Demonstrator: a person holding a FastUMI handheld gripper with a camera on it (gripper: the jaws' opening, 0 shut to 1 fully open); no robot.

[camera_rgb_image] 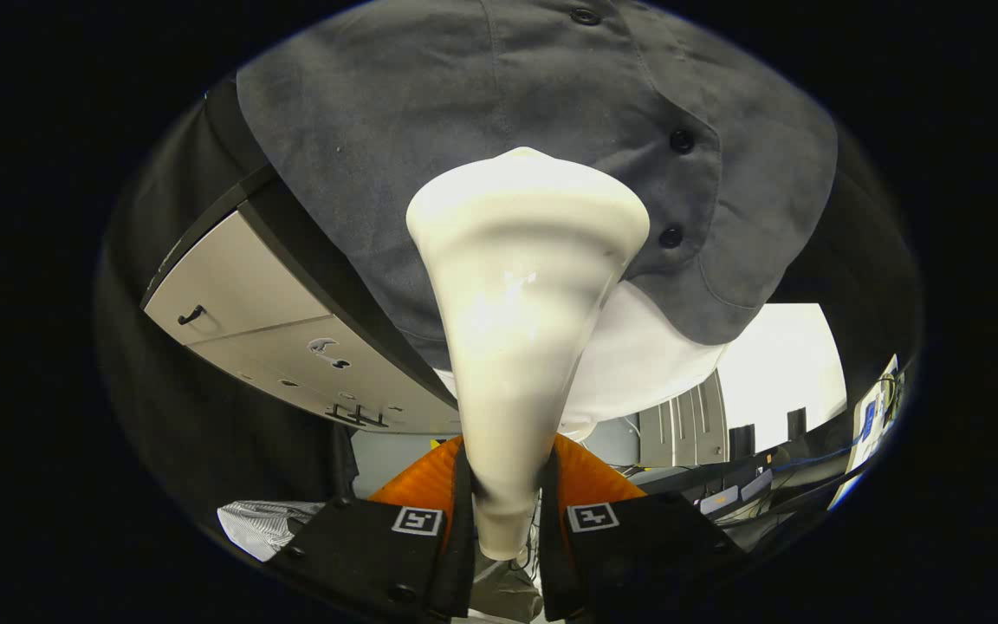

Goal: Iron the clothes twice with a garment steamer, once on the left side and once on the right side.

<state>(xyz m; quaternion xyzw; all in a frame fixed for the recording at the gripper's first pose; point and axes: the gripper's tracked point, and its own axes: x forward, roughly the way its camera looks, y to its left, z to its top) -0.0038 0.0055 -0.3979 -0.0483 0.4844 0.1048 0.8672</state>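
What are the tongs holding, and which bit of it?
The tongs hold the cream garment steamer by its narrow handle end, one finger pressing on each side. Its wide head points at the grey shirt beyond.

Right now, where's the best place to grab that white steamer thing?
Grip the steamer by its narrow handle end, coming from behind, as the gripper does now with both fingers pressed on it. The body flares wide toward the grey shirt, probably too broad to pinch there.
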